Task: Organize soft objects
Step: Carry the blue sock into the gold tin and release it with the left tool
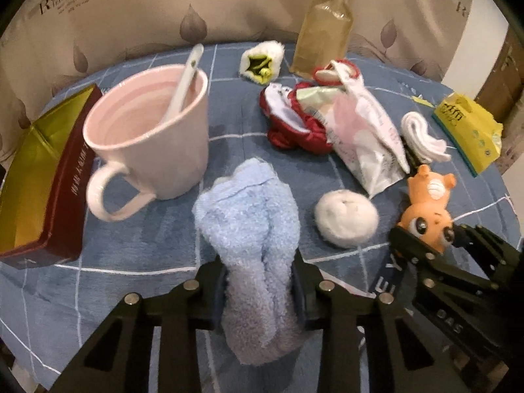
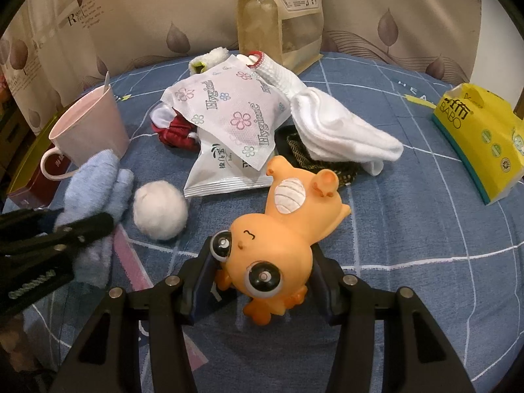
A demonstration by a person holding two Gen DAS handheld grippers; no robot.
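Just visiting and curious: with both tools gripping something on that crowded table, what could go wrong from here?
1. The blue towel lies close to the pink mug; lifting it in the left tool might nudge the mug and its spoon.
2. The right tool pinches only the orange toy's rounded head, so it could slip out.

Looks like a home, likely a living or dining corner. Round table [image 1: 137, 262] under a soft blue cloth with a white grid pattern. Beige curtain printed with brown leaves and lettering [image 1: 131, 16] right behind. Household clutter on top: pink ceramic mug [image 1: 154, 137] with a white spoon [image 1: 186, 82], yellow tissue pack [image 2: 481, 144], white flower-print wipes sachet [image 2: 229, 108], brown kraft-paper food pouch [image 2: 281, 16].
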